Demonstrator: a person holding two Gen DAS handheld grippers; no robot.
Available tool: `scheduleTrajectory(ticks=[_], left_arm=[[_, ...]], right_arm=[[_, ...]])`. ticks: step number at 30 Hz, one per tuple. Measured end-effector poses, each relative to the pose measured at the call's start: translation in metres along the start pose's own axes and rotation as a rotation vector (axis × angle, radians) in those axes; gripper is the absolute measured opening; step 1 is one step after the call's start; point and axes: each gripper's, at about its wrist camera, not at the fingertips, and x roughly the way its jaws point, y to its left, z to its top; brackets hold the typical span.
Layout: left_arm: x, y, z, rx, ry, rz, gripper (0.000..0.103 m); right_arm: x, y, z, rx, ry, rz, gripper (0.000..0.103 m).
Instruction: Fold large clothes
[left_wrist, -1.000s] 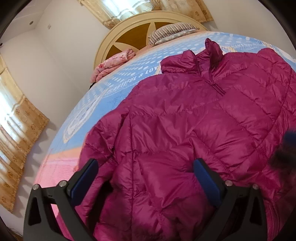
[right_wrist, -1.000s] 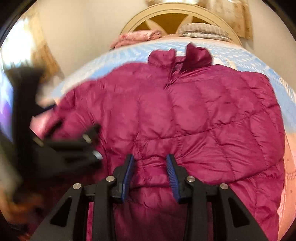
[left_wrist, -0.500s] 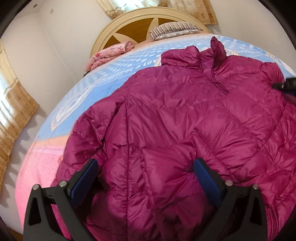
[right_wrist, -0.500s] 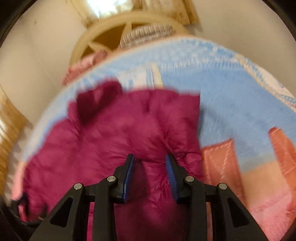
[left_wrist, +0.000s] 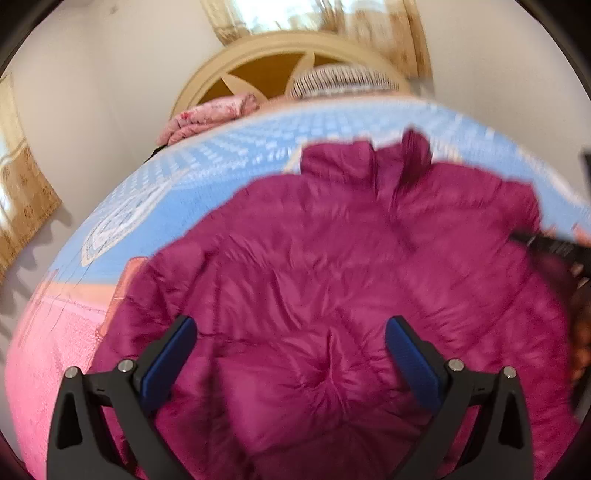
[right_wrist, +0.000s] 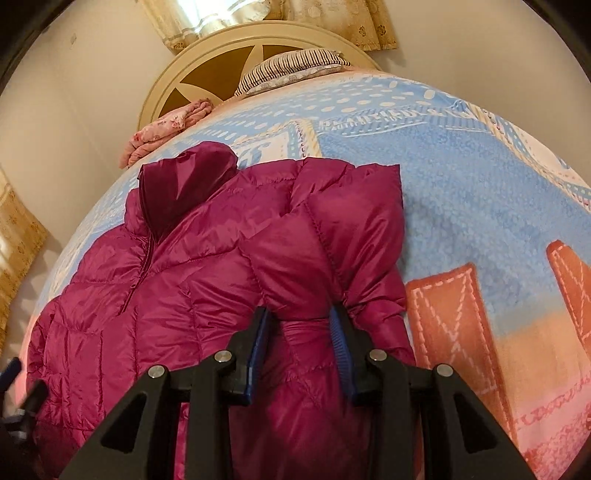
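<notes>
magenta quilted puffer jacket (right_wrist: 207, 280) lying front-up on the bed, collar pointing toward the headboard, zip closed partway up the chest. one sleeve's folded in over the body on the right side, fabric there bunched up and puffy, rest spread fairly flat

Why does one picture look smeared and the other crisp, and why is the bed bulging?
Left wrist view: motion blur smears the magenta jacket and headboard. Right wrist view: sharp, stitching readable on the jacket. Both: the fisheye lens bows the bed cover, and the window glares.
</notes>
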Motion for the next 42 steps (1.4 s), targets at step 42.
scheduleTrajectory(ticks=[42], left_arm=[[0.040, 0.030, -0.013, -0.163, 0.122, -0.152, 0.103]], right_arm=[[-0.058, 0.058, -0.033, -0.187, 0.117, -0.130, 0.034]])
